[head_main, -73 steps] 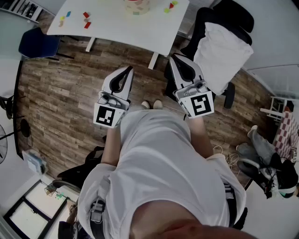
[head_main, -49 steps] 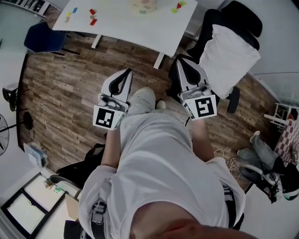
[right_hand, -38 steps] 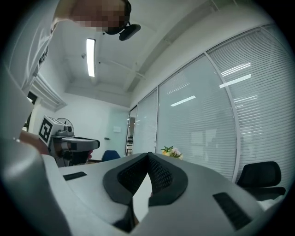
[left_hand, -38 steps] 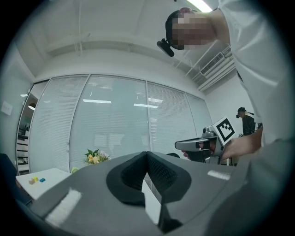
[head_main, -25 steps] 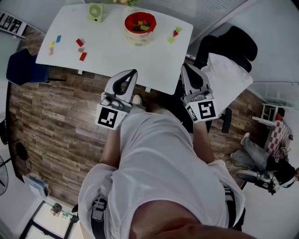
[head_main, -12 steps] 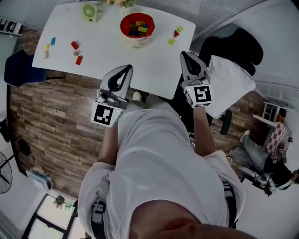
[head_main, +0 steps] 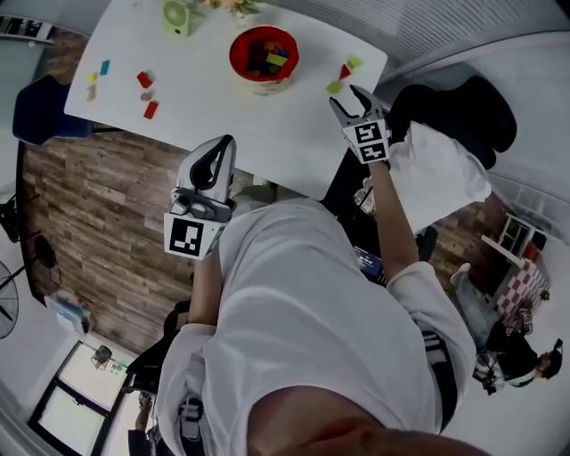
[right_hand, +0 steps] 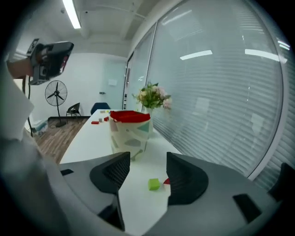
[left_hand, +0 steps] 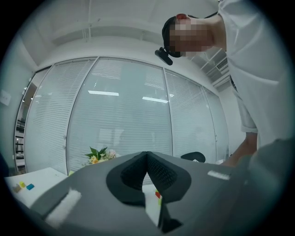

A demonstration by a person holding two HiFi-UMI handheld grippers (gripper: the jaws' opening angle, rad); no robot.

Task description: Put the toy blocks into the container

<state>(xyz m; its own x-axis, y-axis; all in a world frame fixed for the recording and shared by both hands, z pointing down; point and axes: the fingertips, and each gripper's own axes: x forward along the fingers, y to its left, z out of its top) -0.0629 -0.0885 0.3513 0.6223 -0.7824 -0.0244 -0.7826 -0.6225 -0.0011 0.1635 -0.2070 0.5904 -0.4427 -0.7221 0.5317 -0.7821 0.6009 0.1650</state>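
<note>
A red-rimmed container (head_main: 264, 55) (right_hand: 130, 130) with several blocks inside stands on the white table (head_main: 223, 107). A green block (head_main: 334, 86) (right_hand: 154, 184) and a red block (head_main: 345, 71) (right_hand: 166, 181) lie near the table's right corner. My right gripper (head_main: 350, 100) (right_hand: 147, 173) hovers just short of them; its jaws have just been opening and stand open, with nothing between the pads. More blocks (head_main: 147, 93) lie at the table's left. My left gripper (head_main: 221, 147) (left_hand: 147, 159) is shut and empty, held over the table's near edge.
A green cup (head_main: 178, 15) and flowers (right_hand: 152, 97) stand at the table's far side by a glass wall. A black chair draped in white cloth (head_main: 445, 151) is right of the table, a blue chair (head_main: 40, 111) left. Wood floor lies below.
The person has walked up to the table. My right gripper has reached forward and down towards the green and red blocks, and its jaws have opened. The left gripper drifted slightly and stayed shut.
</note>
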